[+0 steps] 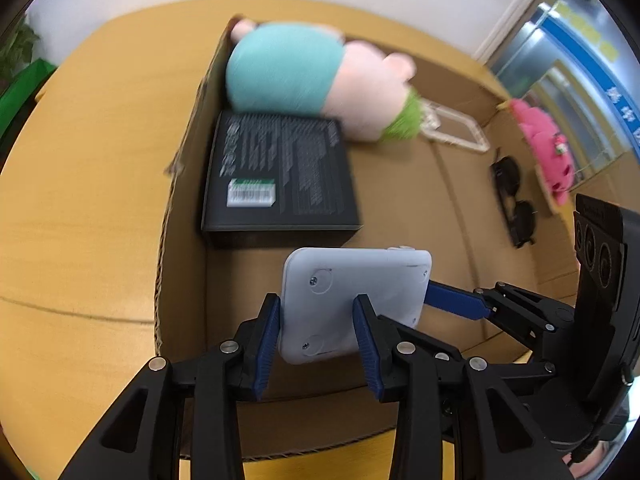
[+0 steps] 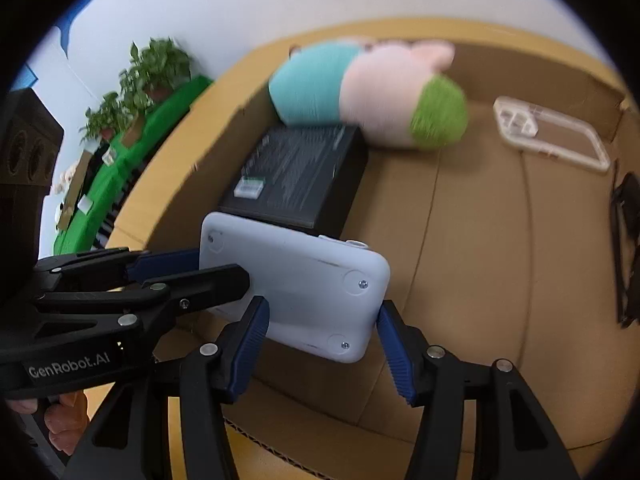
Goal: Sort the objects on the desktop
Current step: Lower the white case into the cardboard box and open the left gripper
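White device [image 1: 352, 300]: we see a flat, rounded-corner plastic slab, screw-studded back face toward both cameras, held above the open cardboard box [image 1: 182, 216], near the box's near wall.
Left gripper [image 1: 316, 344]: we note its blue pads clamped on the white device's lower edge, one pad at the left corner, one on the back face.
Right gripper [image 2: 322, 348]: we read its pads as pressed on opposite sides of the device's lower right corner; in the left wrist view one blue finger reaches the device's right edge.
Black box [image 1: 280, 176]: we find it lying flat on the cardboard box floor against the left wall, printed text and a barcode label facing up.
Plush toy [image 1: 316, 76]: we see it on its side at the far left corner of the cardboard box, teal body, pink head, green patch, touching the black box's far edge.
Clear phone case [image 2: 552, 136]: flat on the floor toward the far right corner.
Sunglasses [image 1: 514, 200]: dark pair by the right wall.
Pink item [image 1: 548, 152]: we see it at the right wall's rim; too blurred to identify.
Desk [image 1: 80, 200]: yellow-tan wood, carrying the cardboard box.
Person: we see fingers [image 2: 64, 420] under the left gripper's handle.
Image quality: motion blur on the box contents.
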`<state>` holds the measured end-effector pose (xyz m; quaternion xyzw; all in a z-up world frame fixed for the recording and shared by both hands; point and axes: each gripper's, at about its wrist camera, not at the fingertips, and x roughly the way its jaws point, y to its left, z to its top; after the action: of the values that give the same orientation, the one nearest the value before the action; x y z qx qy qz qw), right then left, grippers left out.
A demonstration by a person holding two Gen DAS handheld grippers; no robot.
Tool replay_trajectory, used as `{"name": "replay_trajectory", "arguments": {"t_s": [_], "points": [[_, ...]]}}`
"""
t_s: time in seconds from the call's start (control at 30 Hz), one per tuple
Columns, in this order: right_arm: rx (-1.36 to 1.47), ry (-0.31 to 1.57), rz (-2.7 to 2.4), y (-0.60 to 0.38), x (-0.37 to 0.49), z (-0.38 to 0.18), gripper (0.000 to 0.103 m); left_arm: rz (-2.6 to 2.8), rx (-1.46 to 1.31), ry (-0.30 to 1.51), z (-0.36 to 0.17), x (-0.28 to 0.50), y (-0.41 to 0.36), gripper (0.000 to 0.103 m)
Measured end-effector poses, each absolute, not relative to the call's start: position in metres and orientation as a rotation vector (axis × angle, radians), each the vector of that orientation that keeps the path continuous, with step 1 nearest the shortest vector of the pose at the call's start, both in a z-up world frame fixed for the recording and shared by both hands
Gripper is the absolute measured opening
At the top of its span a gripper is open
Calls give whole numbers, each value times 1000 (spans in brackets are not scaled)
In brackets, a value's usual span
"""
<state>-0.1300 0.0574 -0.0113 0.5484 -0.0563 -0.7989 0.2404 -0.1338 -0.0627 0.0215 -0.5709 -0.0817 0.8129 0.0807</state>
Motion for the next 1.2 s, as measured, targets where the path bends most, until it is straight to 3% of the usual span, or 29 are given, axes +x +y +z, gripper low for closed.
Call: {"name": "replay_trajectory", "arguments": {"t_s": [0.33, 0.4, 0.43, 0.5, 0.67, 0.87, 1.0, 1.07, 1.2], "points": [[1517, -170, -2168, 59, -124, -18, 62, 2491, -1690, -186, 24, -130, -55, 39], [1447, -154, -2238, 68, -116, -6, 64, 2543, -1603, -184, 36, -123, -54, 46], [1394, -139, -2283, 74, -109, 3, 67, 2572, -1560, -188, 42, -118, -53, 55], [1260, -93, -2408, 92, -90, 24, 79, 2658, -1445, -186, 56, -106, -51, 65], [928, 11, -2758, 145, -34, 52, 84, 2846, -1074, -148, 72, -69, -29, 78], [824, -60, -2942, 190, -9, 27, 84, 3035, -722, -11, 48, -47, 16, 82], [868, -54, -2930, 194, -20, 13, 84, 3034, -784, -93, 22, -53, 22, 82], [838, -51, -2929, 192, -19, 12, 84, 3083, -740, 1, 17, -50, 28, 88], [802, 13, -2945, 182, -24, 5, 85, 3090, -742, 10, 16, -52, 26, 95]]}}
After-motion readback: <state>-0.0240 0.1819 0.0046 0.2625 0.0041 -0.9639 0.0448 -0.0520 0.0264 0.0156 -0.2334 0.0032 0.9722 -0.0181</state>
